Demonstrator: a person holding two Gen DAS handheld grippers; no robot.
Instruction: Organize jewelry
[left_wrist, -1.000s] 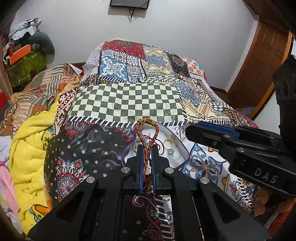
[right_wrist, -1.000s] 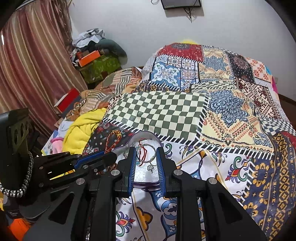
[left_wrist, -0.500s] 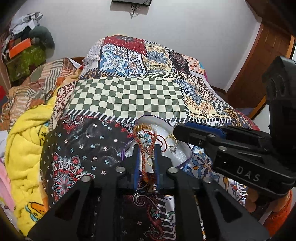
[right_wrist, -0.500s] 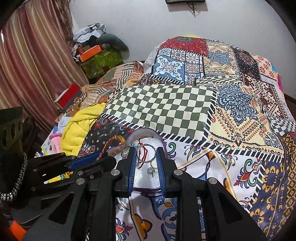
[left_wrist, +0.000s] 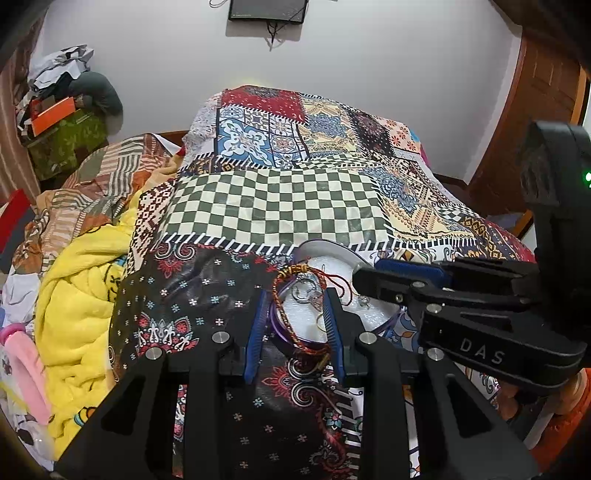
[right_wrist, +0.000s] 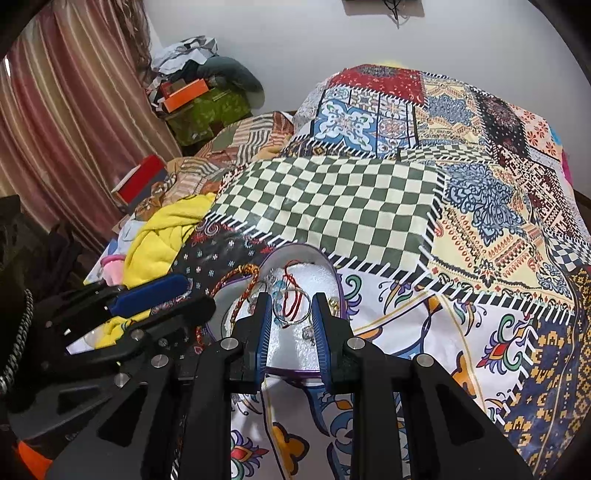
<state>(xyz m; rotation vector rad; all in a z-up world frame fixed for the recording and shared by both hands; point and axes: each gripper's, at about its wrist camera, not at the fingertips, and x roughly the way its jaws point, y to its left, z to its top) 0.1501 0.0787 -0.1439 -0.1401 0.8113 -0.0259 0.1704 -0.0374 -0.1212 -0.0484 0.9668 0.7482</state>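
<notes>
A purple-rimmed oval jewelry box (left_wrist: 334, 254) with a white foam lining lies on the patchwork bedspread; it also shows in the right wrist view (right_wrist: 295, 249). It holds rings, a silver bangle (right_wrist: 293, 312) and a thin red cord. A braided red-and-gold bracelet (left_wrist: 282, 321) lies draped over the box's left rim, between my left gripper's (left_wrist: 295, 325) open fingers, free of them. It also shows in the right wrist view (right_wrist: 242, 282). My right gripper (right_wrist: 290, 325) is open and empty over the box's near end.
The patchwork bedspread (left_wrist: 273, 206) covers the bed. A yellow blanket (left_wrist: 77, 295) and pink items lie at the left edge. Clothes and boxes (right_wrist: 199, 99) pile up by the curtain. A wooden door (left_wrist: 532, 122) stands at the right.
My left gripper opened and let go of the braided bracelet, which dropped from upright onto the box's left rim. Both grippers moved a little closer to the box.
</notes>
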